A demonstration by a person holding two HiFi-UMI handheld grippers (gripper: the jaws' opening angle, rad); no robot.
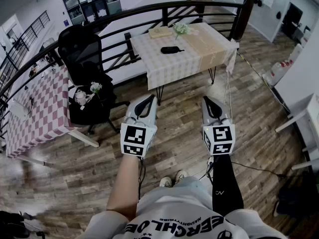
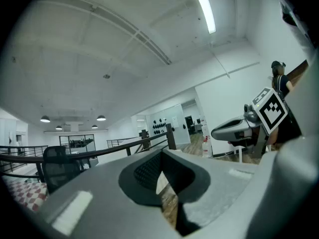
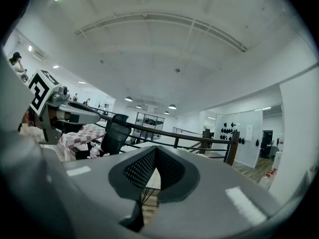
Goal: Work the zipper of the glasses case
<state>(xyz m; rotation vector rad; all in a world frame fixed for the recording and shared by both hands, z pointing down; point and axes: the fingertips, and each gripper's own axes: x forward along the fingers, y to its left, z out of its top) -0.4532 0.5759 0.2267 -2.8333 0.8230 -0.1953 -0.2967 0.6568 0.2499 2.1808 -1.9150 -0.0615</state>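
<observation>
**Grippers shut and empty, case well ahead**

Both tools point level and forward, side by side. The left gripper [image 1: 149, 99] has its jaws all but together, only a sliver of floor showing between the pads, and nothing is in them. The right gripper [image 1: 207, 100] is pressed closed and equally empty. The case [image 1: 171, 50], small and dark, lies on the checked table [image 1: 199, 59] well ahead of both, roughly between their lines of aim. The zipper is untouched. The closed, level carry looks like a rest pose before any approach. A chair [image 1: 82, 54] stands ahead and left of the left gripper.

The marker cubes [image 1: 135, 139] bear only black-and-white squares, no letters. The shirt [image 1: 169, 215] carries large print, upside down and cropped, so it is not safely readable.
</observation>
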